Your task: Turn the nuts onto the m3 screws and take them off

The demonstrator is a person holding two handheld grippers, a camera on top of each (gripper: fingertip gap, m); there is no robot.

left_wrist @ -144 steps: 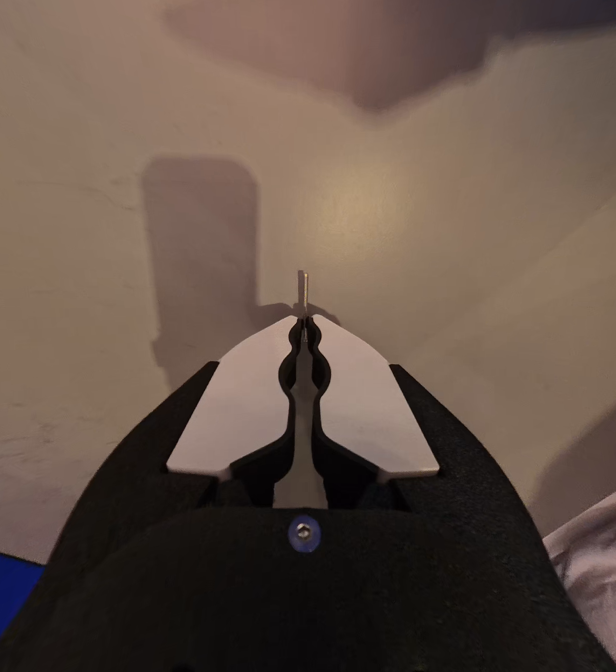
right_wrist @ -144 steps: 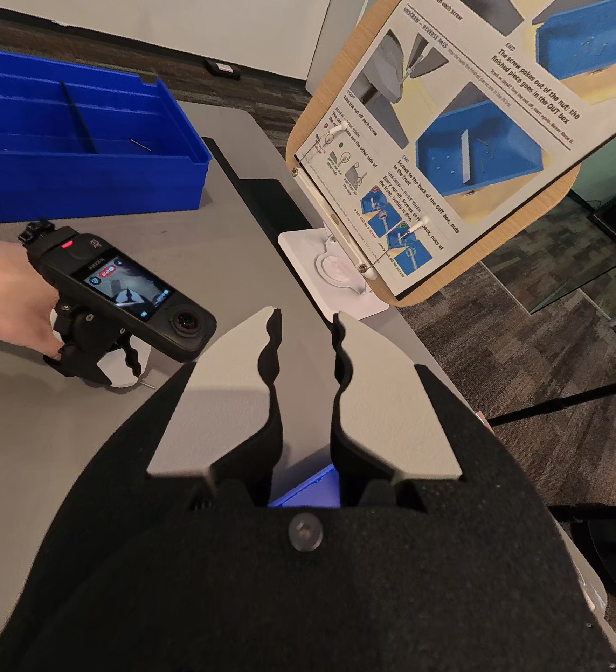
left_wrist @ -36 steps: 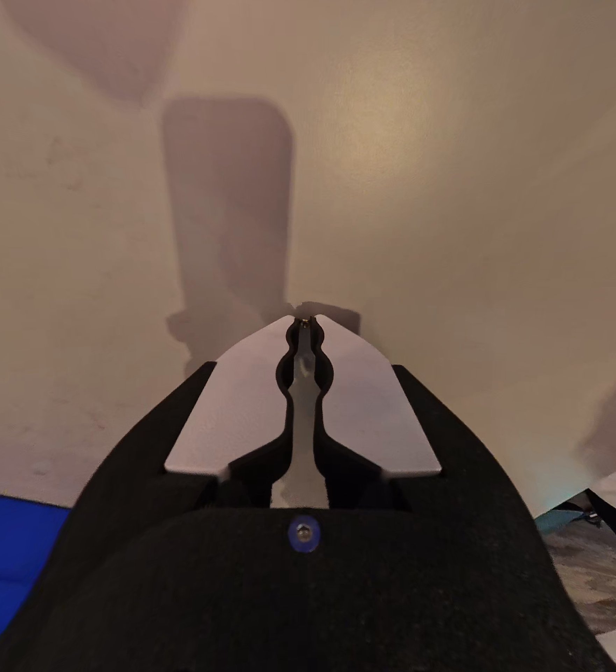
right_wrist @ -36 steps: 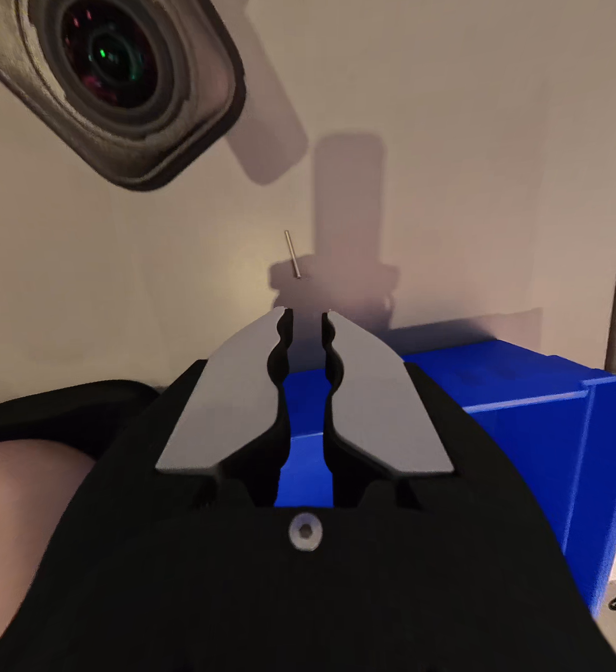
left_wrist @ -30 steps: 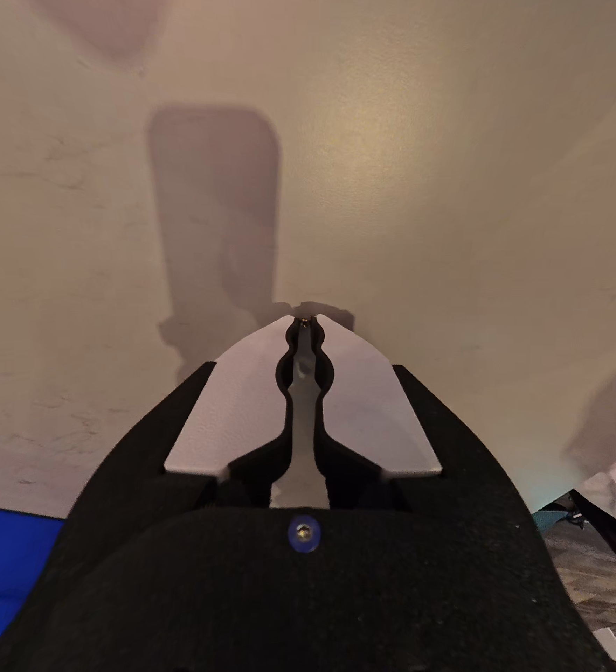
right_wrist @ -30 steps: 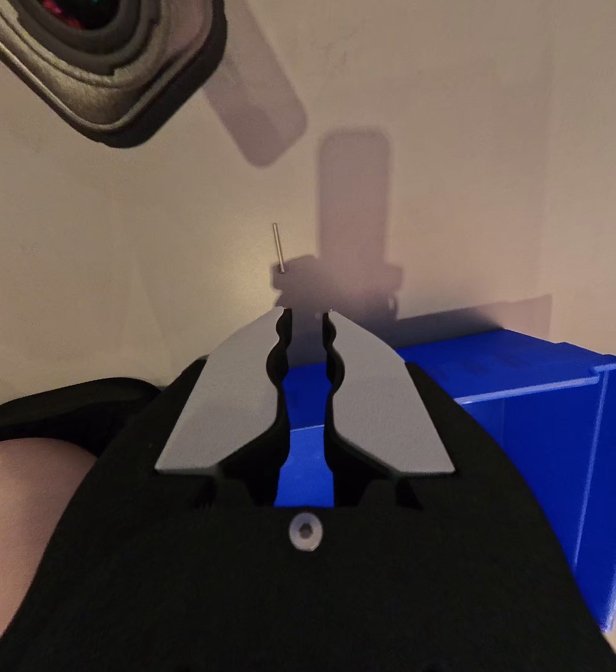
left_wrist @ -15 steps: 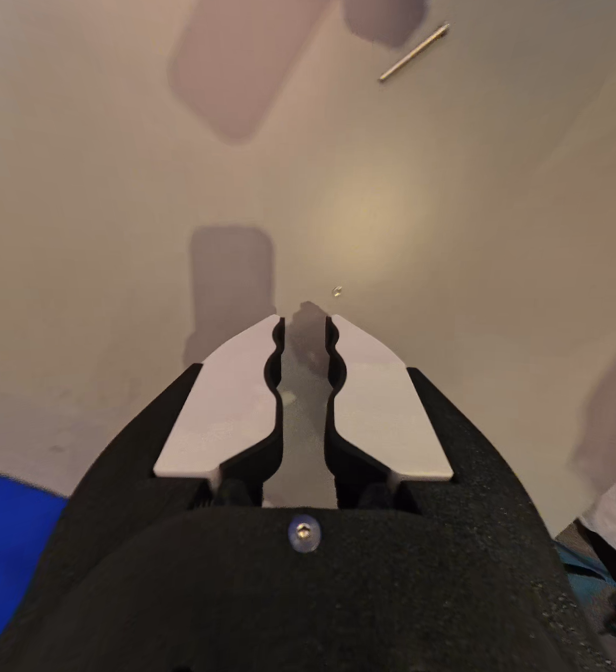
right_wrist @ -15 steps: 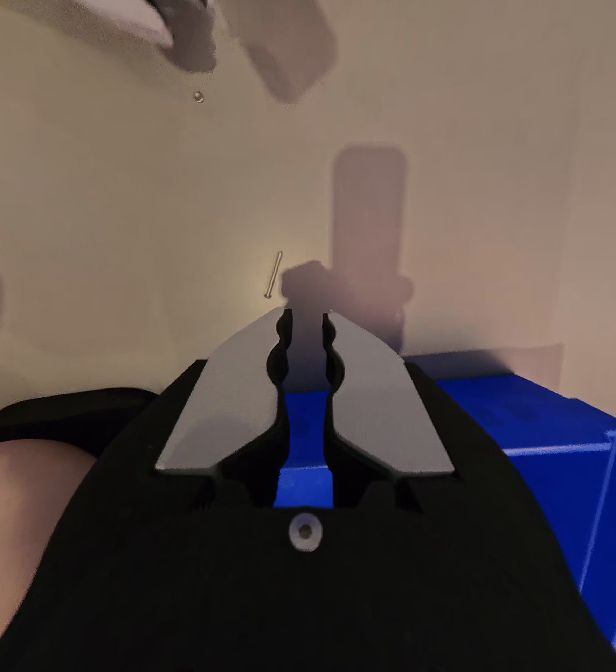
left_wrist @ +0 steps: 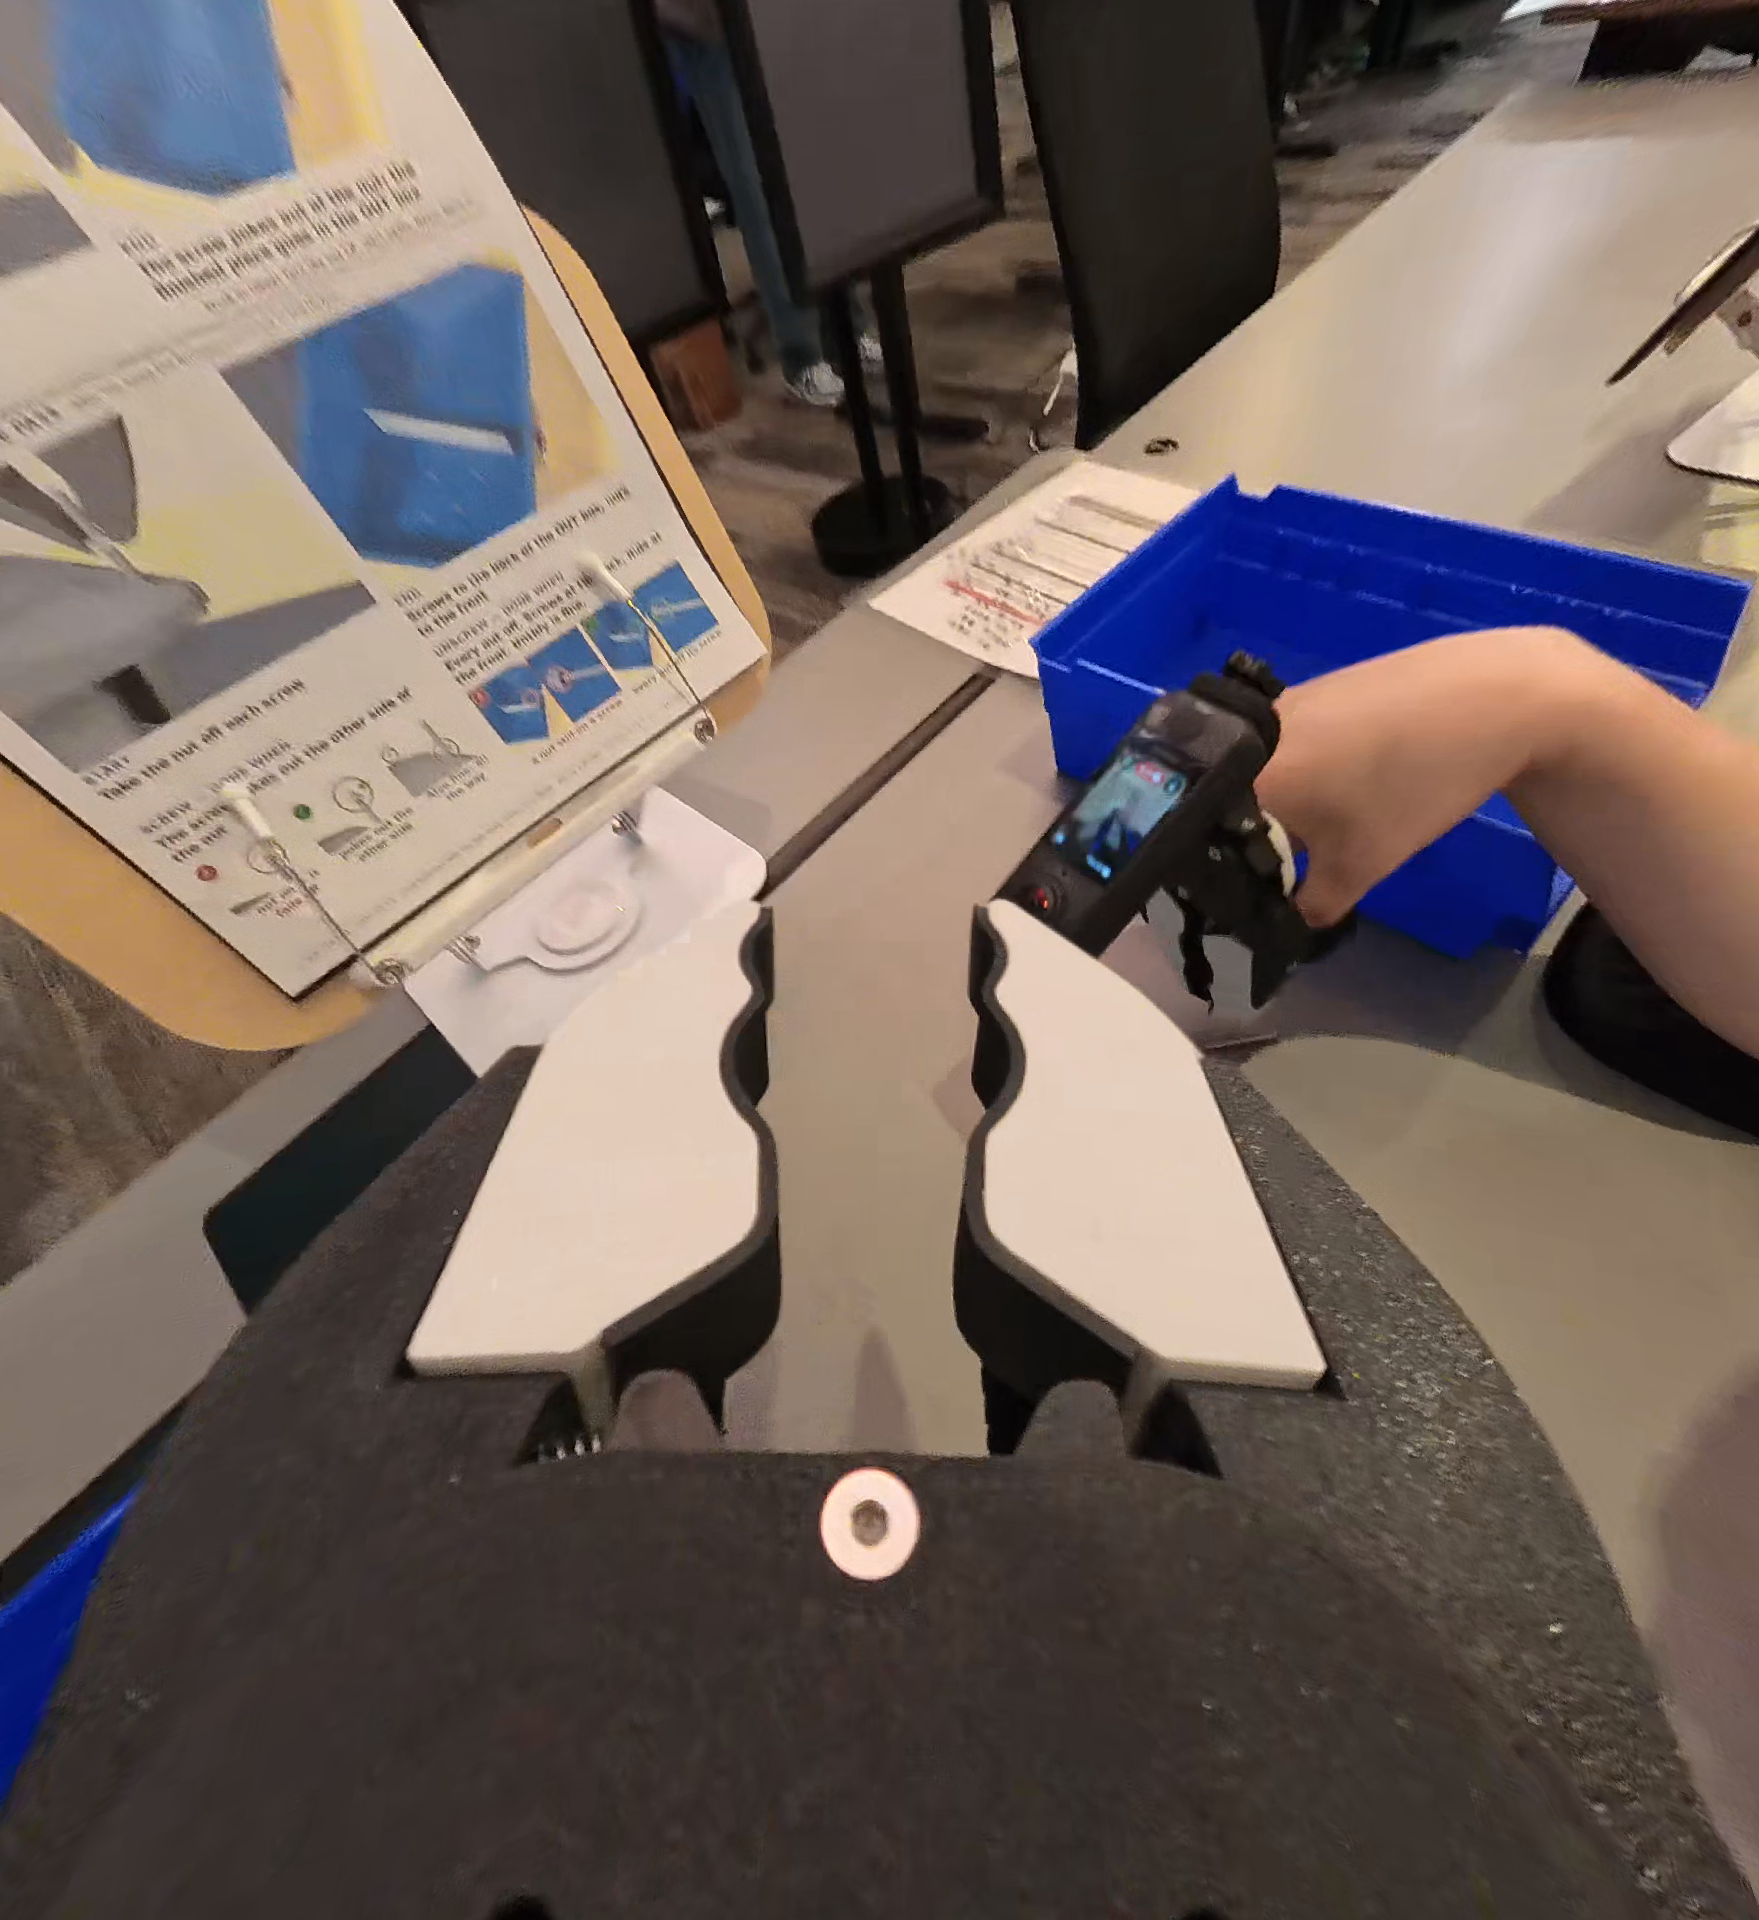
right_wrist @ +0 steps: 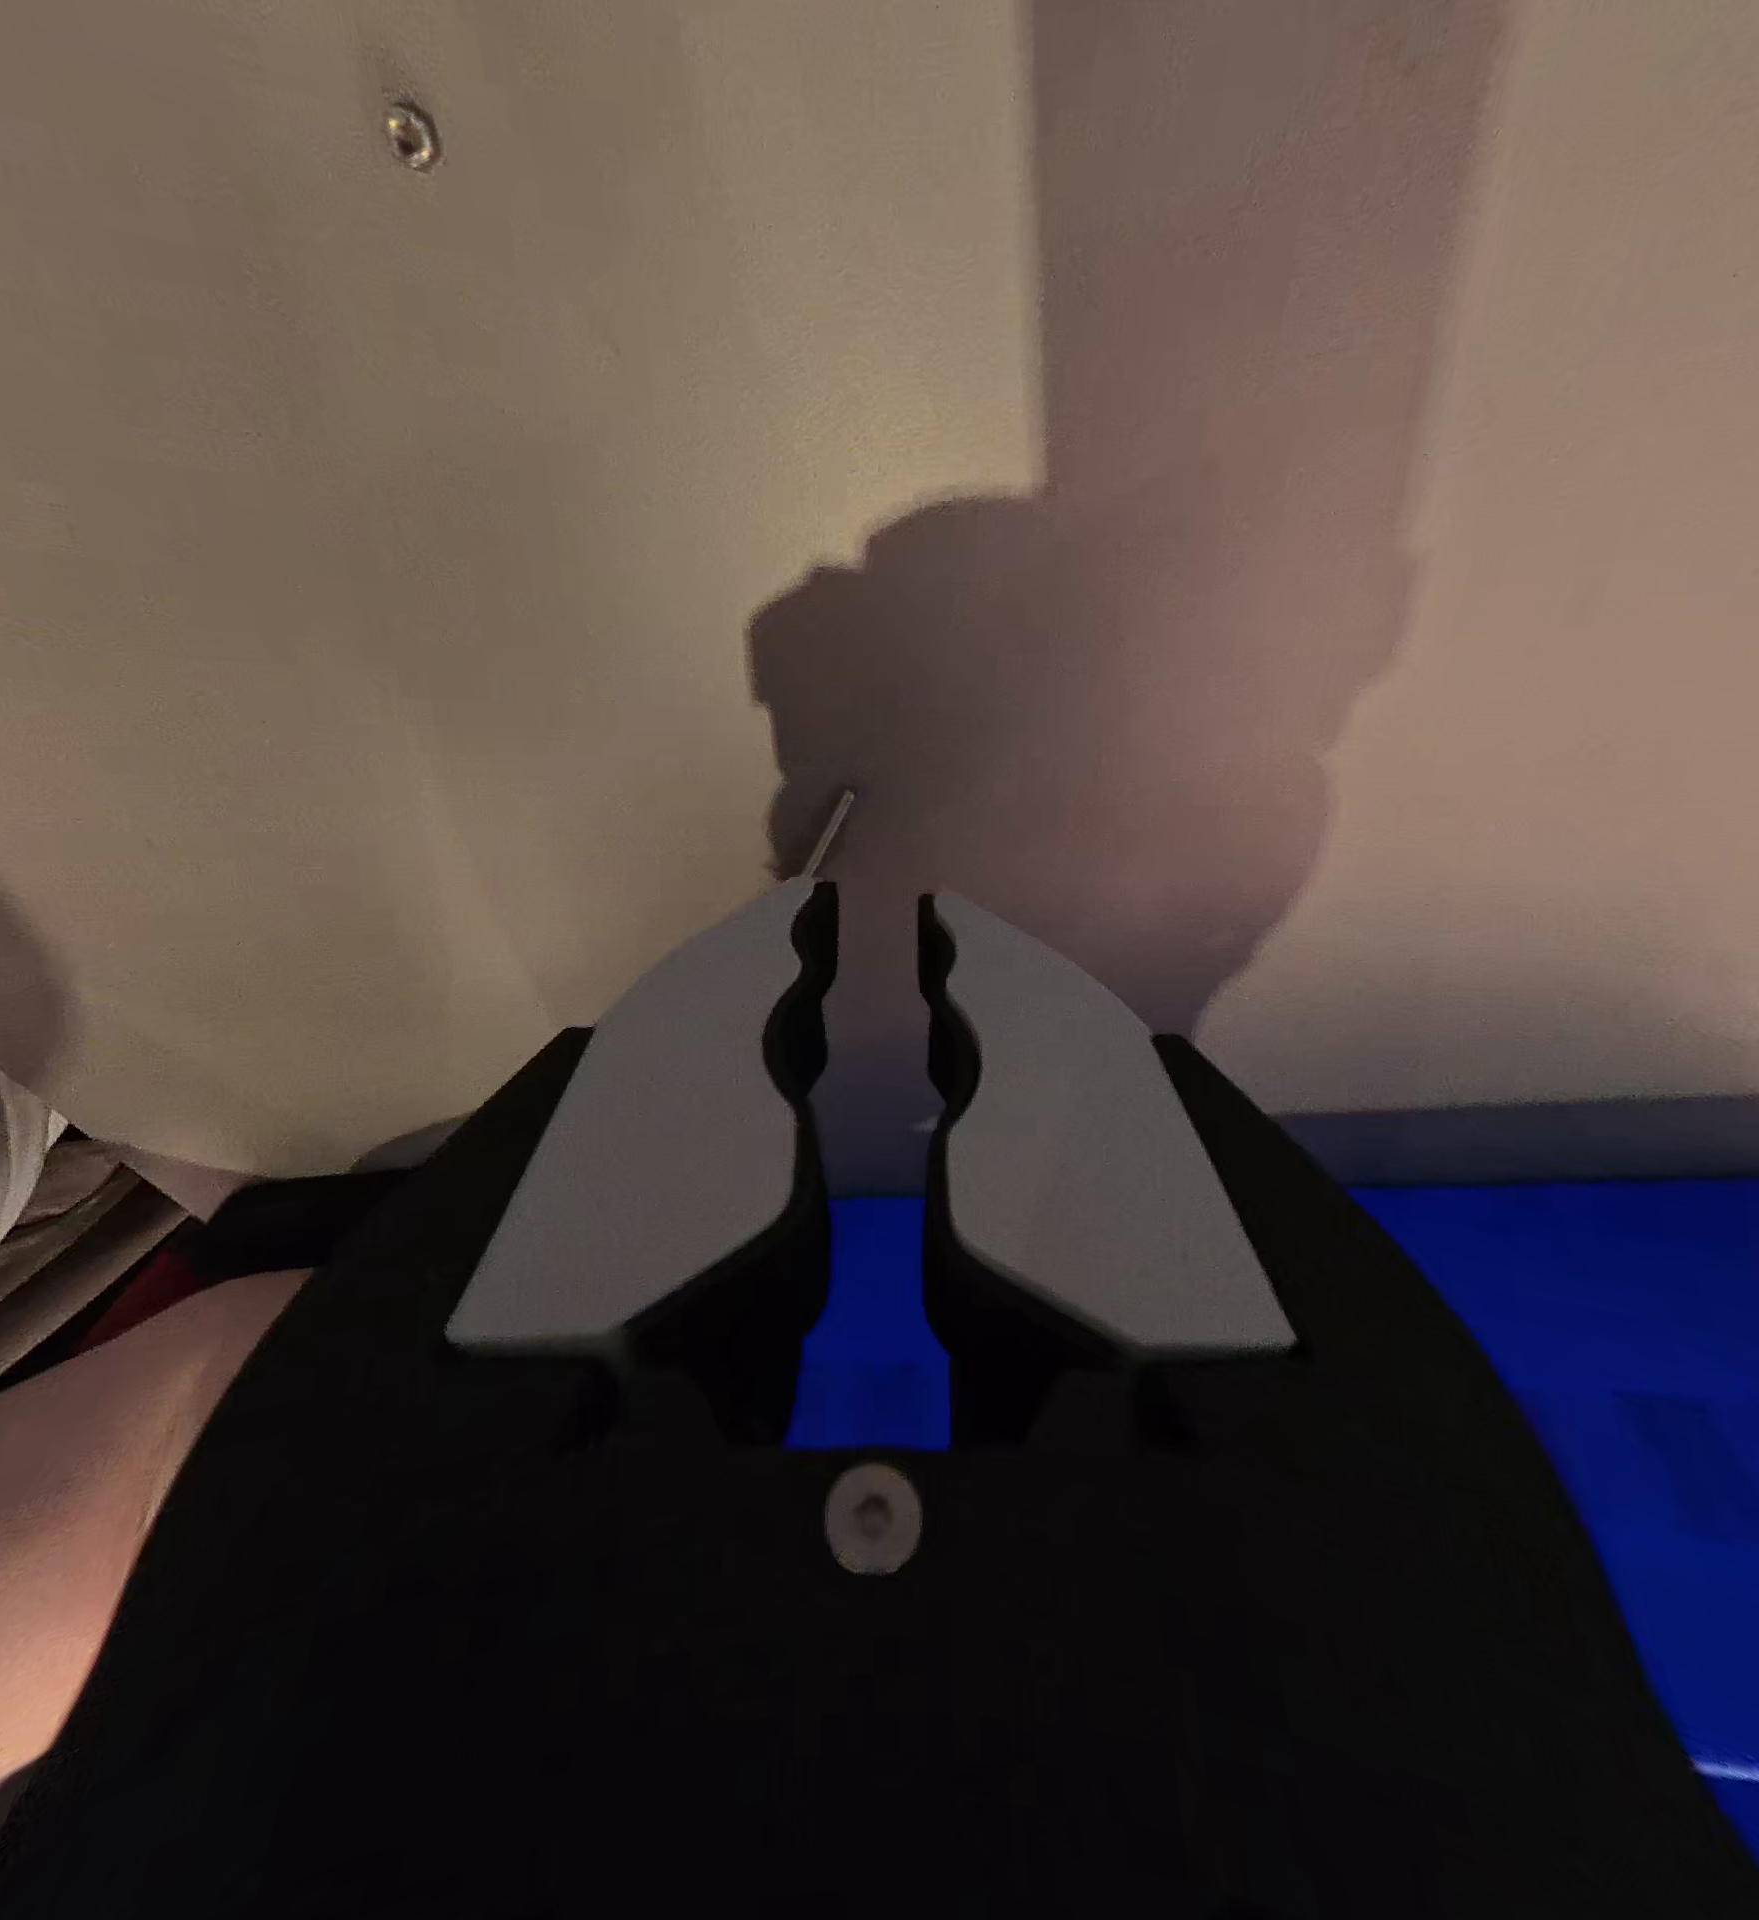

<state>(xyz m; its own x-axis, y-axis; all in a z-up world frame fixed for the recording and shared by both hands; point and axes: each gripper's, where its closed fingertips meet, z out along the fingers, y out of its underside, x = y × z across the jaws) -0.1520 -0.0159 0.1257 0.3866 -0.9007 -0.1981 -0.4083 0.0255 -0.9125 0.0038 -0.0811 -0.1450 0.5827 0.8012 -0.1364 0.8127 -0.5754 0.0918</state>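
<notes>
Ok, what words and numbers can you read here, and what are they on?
Instruction sheet on the wooden board: printed headings and captions, partly blurred; I won't copy them out.
Paper sheet beside the blue bin: print too small to read.
Camera screen: marks too small to read.
Right wrist view: no writing.

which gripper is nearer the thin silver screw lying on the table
Right. The right gripper hovers open with its fingertips just short of the thin silver screw. The left gripper is raised, facing the instruction board; no screw shows near it.
</notes>
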